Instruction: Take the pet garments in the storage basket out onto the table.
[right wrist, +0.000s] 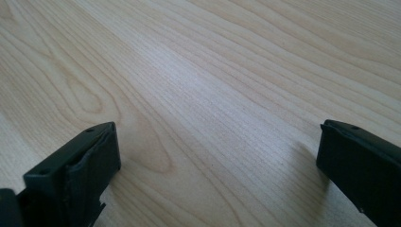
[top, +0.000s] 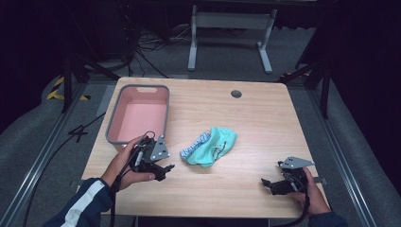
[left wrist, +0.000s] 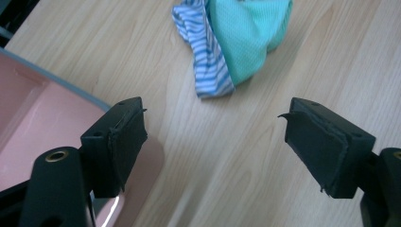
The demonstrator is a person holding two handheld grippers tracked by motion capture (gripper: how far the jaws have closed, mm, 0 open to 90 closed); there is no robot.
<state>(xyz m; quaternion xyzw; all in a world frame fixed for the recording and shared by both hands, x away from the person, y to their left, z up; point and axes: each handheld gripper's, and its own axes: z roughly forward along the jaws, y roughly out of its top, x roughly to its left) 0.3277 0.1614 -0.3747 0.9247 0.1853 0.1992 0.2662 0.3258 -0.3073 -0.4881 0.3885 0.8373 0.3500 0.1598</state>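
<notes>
The left gripper (top: 164,169) sits low at the near left of the table (top: 265,123), jaws spread wide with nothing between them, aimed across the bare wood at the green cloth (top: 213,145); that looks like the set-up for a reach and a pinch. The cloth lies crumpled near the middle of the table, with a blue-striped cloth (top: 194,144) tucked against its left edge, touching it; in the left gripper view the striped cloth (left wrist: 201,52) is the nearer of the two, so it may get caught in the same grab. The pink bin (top: 140,113) stands just behind the left gripper, empty, probably where the cloths are meant to go. The right gripper (top: 267,183) rests near the right front corner, well apart from the cloth, jaws wide and empty over bare wood; nothing blocks the way.
</notes>
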